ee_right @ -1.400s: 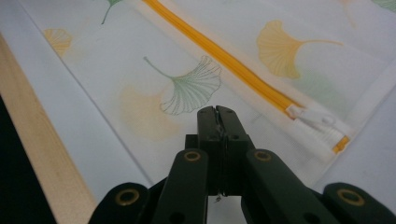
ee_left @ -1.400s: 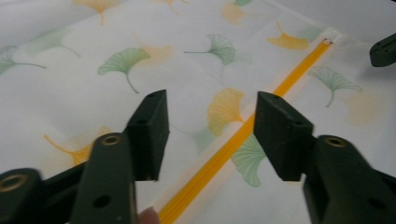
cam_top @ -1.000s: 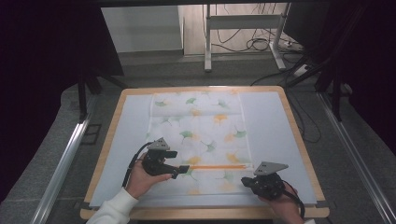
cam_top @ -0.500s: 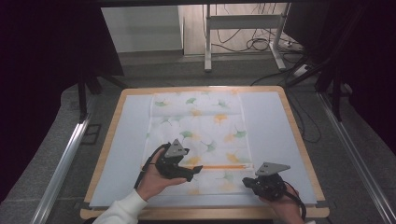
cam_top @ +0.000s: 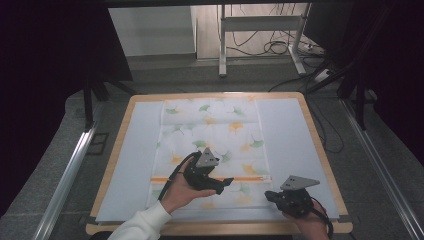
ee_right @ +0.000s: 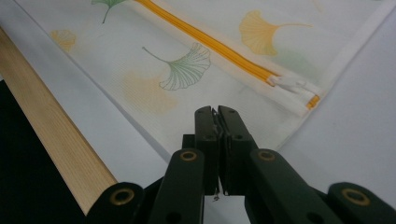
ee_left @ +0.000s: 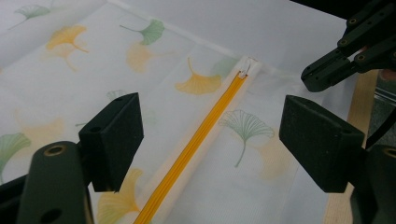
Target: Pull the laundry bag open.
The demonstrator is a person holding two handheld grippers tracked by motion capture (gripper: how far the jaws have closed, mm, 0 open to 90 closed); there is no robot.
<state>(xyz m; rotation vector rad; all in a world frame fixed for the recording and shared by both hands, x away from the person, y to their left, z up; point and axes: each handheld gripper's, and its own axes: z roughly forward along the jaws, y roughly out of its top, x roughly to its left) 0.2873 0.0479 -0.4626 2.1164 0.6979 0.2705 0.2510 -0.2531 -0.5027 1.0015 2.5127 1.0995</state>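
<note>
While the right tool (ee_right: 217,112) stays clenched, the orange zipper (ee_left: 196,140) lies beneath the released left tool (ee_left: 210,135).

We wear a white sleeve (cam_top: 142,222); our left gripper (cam_top: 226,183) and right gripper (cam_top: 268,195) are matte black with brass-ringed pivots, grey three-cornered plates, black cables trailing toward six o'clock.
</note>
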